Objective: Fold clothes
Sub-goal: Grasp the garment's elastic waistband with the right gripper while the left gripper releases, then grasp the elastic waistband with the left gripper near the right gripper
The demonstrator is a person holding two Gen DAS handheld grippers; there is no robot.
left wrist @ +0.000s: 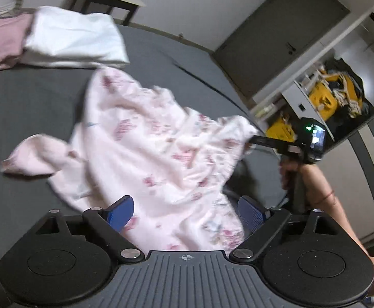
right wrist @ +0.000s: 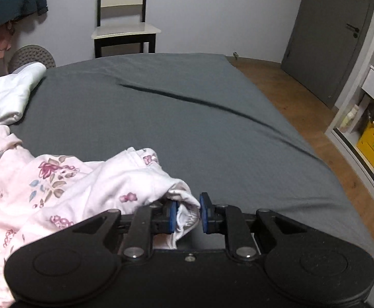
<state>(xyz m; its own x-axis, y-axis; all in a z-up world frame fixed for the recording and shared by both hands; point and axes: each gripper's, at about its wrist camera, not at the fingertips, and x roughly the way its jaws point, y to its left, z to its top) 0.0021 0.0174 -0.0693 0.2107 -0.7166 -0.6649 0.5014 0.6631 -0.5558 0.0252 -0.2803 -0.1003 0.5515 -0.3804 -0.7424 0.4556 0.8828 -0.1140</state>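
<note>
A pale pink floral garment lies crumpled on the grey bed sheet. In the left wrist view my left gripper stands open, its blue pads wide apart, and the near part of the garment runs between them. My right gripper comes in from the right, held by a hand, and has the garment's far right edge lifted. In the right wrist view my right gripper is shut on a bunched white-pink edge of the garment, which spreads off to the left.
A folded white cloth and a folded pink one lie at the bed's far left. A chair stands behind the bed. Wooden floor, a grey door and shelves with yellow items are to the right.
</note>
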